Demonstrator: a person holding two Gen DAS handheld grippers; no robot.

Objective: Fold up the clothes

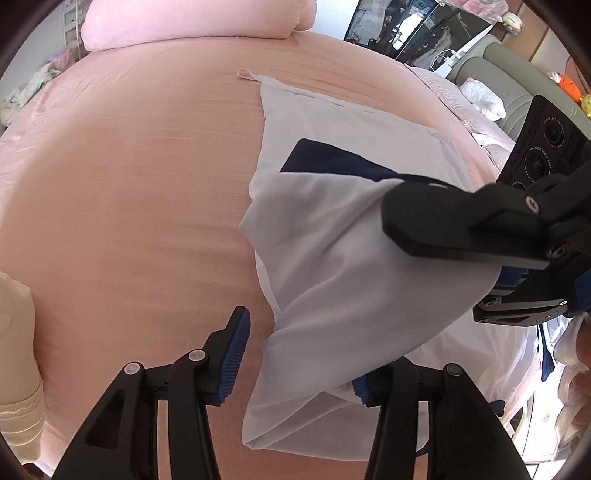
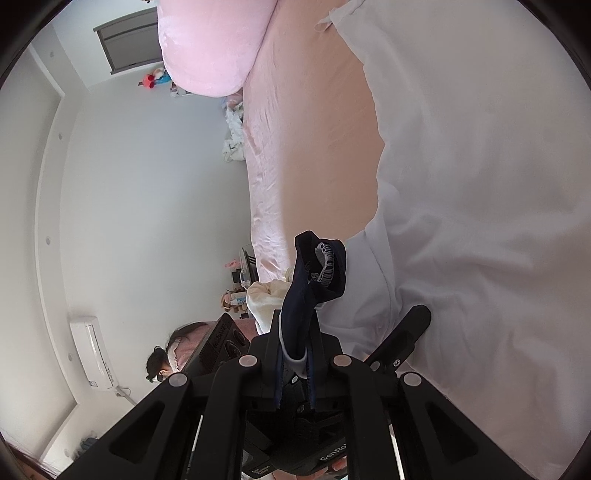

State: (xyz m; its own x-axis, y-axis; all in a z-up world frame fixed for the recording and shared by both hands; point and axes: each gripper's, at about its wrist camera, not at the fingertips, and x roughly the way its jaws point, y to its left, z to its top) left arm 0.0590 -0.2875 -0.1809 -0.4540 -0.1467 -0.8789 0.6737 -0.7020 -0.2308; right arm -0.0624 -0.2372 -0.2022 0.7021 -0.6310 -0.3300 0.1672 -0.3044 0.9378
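White garment (image 1: pixel 332 236) lies on the pink bed (image 1: pixel 129 184), one part lifted. Right gripper (image 2: pixel 295 363): jaws clamped on its navy collar (image 2: pixel 314 280), apparently the collar edge. Left gripper (image 1: pixel 295 369): jaws wide apart, holding nothing, the raised fold hanging between them. Pink pillow (image 1: pixel 192 22) lies beyond.

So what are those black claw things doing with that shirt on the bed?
A person is folding a white shirt with a dark blue collar on a pink bed. The right gripper is shut on the collar and lifts part of the shirt up. The left gripper is open down by the hanging cloth, one finger hidden behind it. The rest of the shirt lies flat on the bed.
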